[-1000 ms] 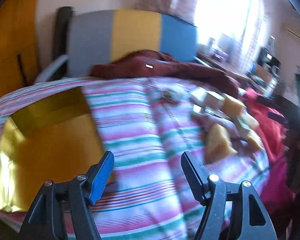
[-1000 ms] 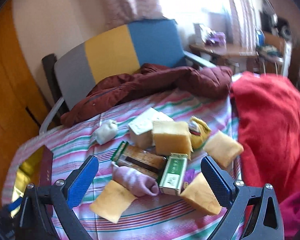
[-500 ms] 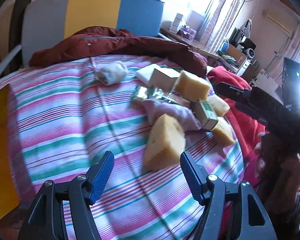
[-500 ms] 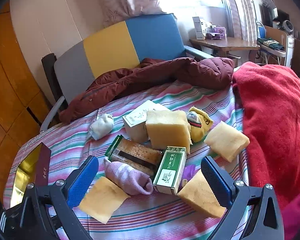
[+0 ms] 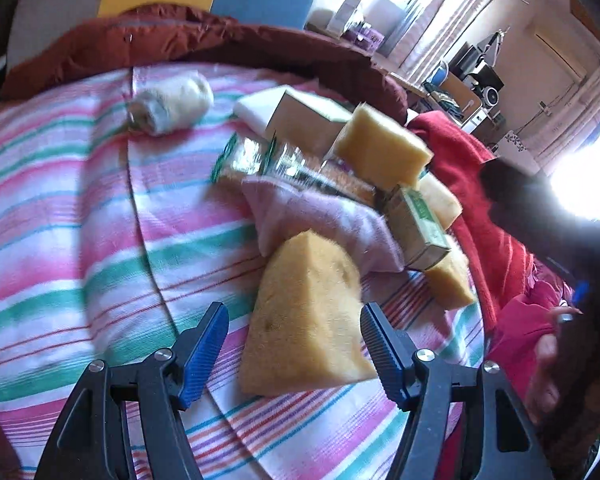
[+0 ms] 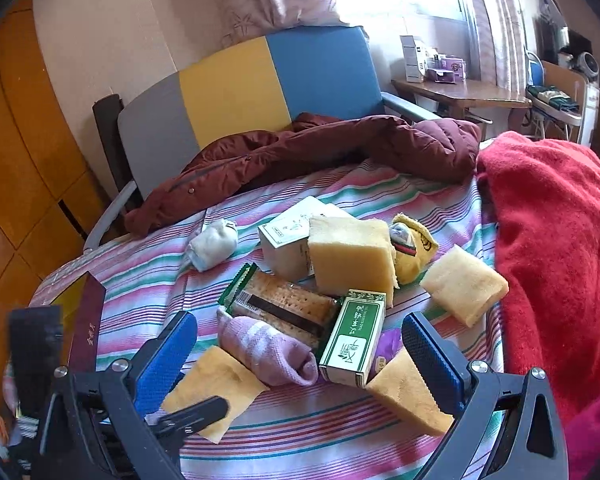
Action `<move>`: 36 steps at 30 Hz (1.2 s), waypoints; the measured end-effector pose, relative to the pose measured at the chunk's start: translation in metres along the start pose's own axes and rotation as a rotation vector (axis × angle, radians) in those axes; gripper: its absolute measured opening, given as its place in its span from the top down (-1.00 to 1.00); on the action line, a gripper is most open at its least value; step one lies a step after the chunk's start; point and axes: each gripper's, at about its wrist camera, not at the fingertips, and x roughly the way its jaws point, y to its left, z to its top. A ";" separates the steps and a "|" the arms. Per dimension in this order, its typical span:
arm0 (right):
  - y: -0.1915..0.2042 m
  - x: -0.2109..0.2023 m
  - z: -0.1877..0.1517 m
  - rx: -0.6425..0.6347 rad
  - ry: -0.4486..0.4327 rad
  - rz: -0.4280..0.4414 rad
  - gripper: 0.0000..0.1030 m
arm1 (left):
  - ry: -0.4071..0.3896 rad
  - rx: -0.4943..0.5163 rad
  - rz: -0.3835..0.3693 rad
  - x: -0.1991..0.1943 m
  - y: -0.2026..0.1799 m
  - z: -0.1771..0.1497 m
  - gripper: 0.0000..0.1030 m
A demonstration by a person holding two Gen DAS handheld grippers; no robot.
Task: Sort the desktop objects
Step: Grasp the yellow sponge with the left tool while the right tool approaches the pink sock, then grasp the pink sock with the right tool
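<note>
A pile of objects lies on a striped tablecloth (image 6: 148,264): several yellow sponges, a pink sock (image 6: 266,350), a white sock (image 6: 214,242), a yellow sock (image 6: 414,248), a cracker pack (image 6: 284,300), a green box (image 6: 354,340) and a white box (image 6: 288,236). My left gripper (image 5: 294,344) is open, its jaws on either side of the nearest yellow sponge (image 5: 304,320); whether they touch it I cannot tell. My right gripper (image 6: 300,356) is open and empty above the near side of the pile. The left gripper's fingers (image 6: 192,410) show in the right wrist view by that sponge (image 6: 212,386).
A dark red jacket (image 6: 300,148) lies at the table's far edge before a grey, yellow and blue chair (image 6: 252,92). A red blanket (image 6: 556,240) covers the right side. A dark red and gold box (image 6: 86,320) sits at the left.
My left gripper has swung right from the gold box and closed in on the nearest yellow sponge, which now sits between its jaws. My right gripper has barely moved.
</note>
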 end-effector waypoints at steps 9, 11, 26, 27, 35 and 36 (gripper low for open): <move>0.006 0.004 -0.002 -0.034 0.015 0.013 -1.00 | -0.064 0.087 -0.004 -0.009 -0.010 -0.022 0.05; 0.011 0.006 -0.003 -0.056 0.026 0.024 -0.99 | -0.088 0.104 0.003 -0.019 -0.009 -0.030 0.07; 0.048 0.062 -0.010 -0.181 0.227 0.061 -0.43 | -0.136 0.106 0.107 -0.056 0.014 -0.068 0.07; 0.050 0.071 -0.009 -0.194 0.250 0.061 -0.43 | -0.131 0.106 0.105 -0.056 0.015 -0.068 0.07; 0.068 0.095 -0.017 -0.304 0.301 -0.027 -0.48 | -0.117 0.078 0.109 -0.051 0.016 -0.068 0.02; 0.067 0.096 -0.018 -0.303 0.310 -0.029 -0.48 | -0.116 0.080 0.111 -0.051 0.015 -0.068 0.02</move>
